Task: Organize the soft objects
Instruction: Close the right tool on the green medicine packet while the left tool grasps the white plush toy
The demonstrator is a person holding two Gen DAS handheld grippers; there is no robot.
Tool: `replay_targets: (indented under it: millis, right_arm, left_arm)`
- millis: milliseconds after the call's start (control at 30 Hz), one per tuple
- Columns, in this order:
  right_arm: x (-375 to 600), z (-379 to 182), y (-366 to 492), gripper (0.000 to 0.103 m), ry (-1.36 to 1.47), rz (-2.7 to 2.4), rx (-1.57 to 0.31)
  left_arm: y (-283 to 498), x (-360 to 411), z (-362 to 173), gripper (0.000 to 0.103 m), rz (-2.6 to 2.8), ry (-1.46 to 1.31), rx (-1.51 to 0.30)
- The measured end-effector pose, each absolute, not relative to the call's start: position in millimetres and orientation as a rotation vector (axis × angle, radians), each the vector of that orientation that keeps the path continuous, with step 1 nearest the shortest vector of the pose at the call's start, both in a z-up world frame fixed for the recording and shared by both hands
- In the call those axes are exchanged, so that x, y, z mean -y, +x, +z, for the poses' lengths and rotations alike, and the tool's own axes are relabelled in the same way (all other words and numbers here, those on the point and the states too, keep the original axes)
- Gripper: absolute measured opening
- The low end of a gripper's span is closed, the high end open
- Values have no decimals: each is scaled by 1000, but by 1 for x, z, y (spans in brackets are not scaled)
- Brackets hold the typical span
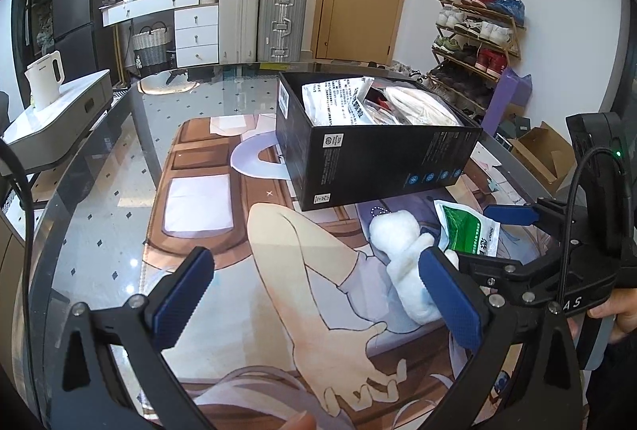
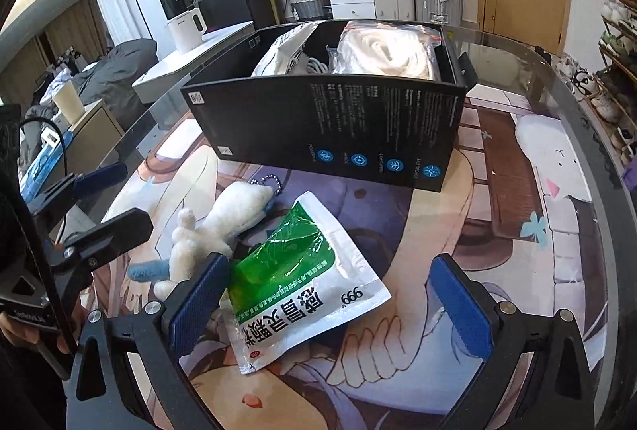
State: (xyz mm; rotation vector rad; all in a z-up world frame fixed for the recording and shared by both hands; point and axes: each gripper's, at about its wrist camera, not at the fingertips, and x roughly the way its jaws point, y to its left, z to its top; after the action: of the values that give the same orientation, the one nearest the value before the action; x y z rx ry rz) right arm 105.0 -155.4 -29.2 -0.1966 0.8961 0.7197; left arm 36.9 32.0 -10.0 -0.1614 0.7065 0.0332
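Observation:
A white plush toy [image 1: 402,251] with a bead chain lies on the printed mat in front of the open black box [image 1: 378,147]. A green and white pouch [image 1: 469,231] lies beside it. My left gripper [image 1: 318,298] is open and empty, and its right finger sits just in front of the plush. In the right wrist view, my right gripper [image 2: 330,302] is open with the pouch [image 2: 294,270] lying flat between its fingers. The plush [image 2: 223,223] is to the left of the pouch. The box [image 2: 338,127] holds bagged white items. The left gripper [image 2: 115,203] shows at the left edge.
The printed mat [image 1: 223,231] covers a rounded glass table [image 1: 99,231]. A white kettle [image 1: 43,79] stands on a side unit to the left. Suitcases [image 1: 262,20], a drawer unit and a door stand behind. A shoe rack [image 1: 477,32] is at the right, and a cardboard box [image 1: 541,155] sits on the floor.

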Motion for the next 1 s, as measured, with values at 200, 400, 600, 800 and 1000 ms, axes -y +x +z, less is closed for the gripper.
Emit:
replay_targets:
  millis: [200, 400, 600, 800, 1000]
  right_arm:
    - [150, -33, 99, 102, -269, 725, -885]
    - [140, -36, 94, 102, -327, 746, -868]
    - [134, -36, 99, 102, -318, 732, -870]
    - [138, -35, 100, 102, -306, 724, -875]
    - [160, -35, 110, 102, -266, 677, -892]
  left_arm:
    - [37, -31, -12, 103, 29, -158, -711]
    - [37, -29, -14, 103, 23, -153, -714]
    - [38, -30, -14, 103, 20, -157, -715]
    - [37, -31, -15, 103, 15, -158, -725]
    - [38, -29, -14, 103, 3, -158, -735]
